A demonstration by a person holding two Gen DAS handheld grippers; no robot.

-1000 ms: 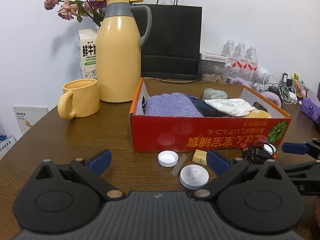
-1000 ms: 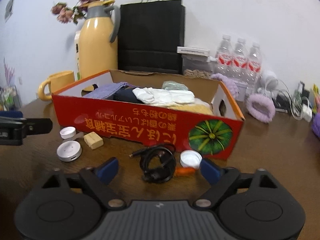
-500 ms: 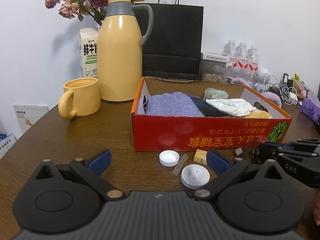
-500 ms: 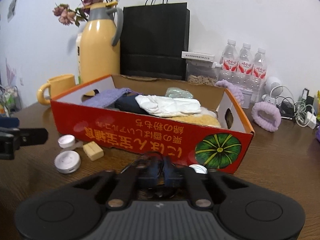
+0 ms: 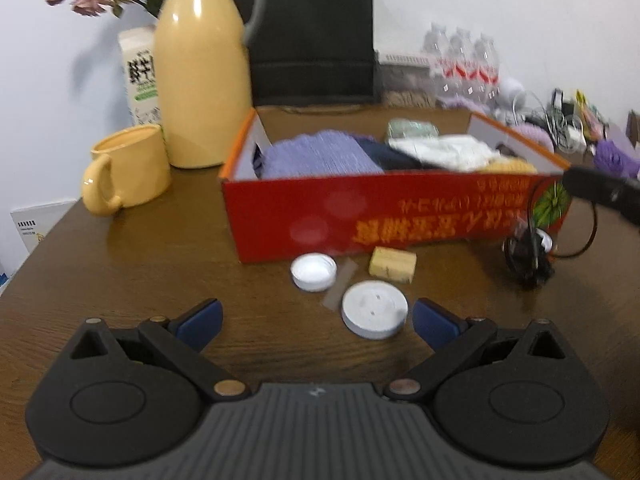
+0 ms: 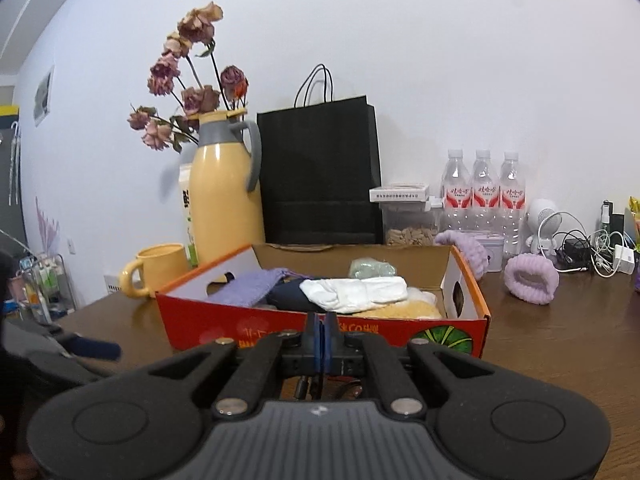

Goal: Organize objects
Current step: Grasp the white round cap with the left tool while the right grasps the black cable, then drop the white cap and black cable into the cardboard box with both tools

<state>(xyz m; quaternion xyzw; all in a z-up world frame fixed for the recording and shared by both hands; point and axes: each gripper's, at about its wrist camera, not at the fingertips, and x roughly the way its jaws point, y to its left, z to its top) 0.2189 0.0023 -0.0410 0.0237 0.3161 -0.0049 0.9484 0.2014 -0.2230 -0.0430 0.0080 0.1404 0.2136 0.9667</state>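
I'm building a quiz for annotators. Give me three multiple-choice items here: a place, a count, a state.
1. The yellow mug stands: A beside the yellow thermos; B inside the red box; C on the black bag.
2. Water bottles by the wall: A two; B three; C five.
3. The right gripper is: A wide open; B shut on the black cable; C shut on a white cap.
Key: A, they stand side by side; B, three red labels show; B, the cable hangs from its closed jaws.

A yellow thermos (image 6: pixel 224 196), black paper bag (image 6: pixel 320 172) and three water bottles (image 6: pixel 482 196) are standing, seemingly against the wall (image 6: pixel 440 60).
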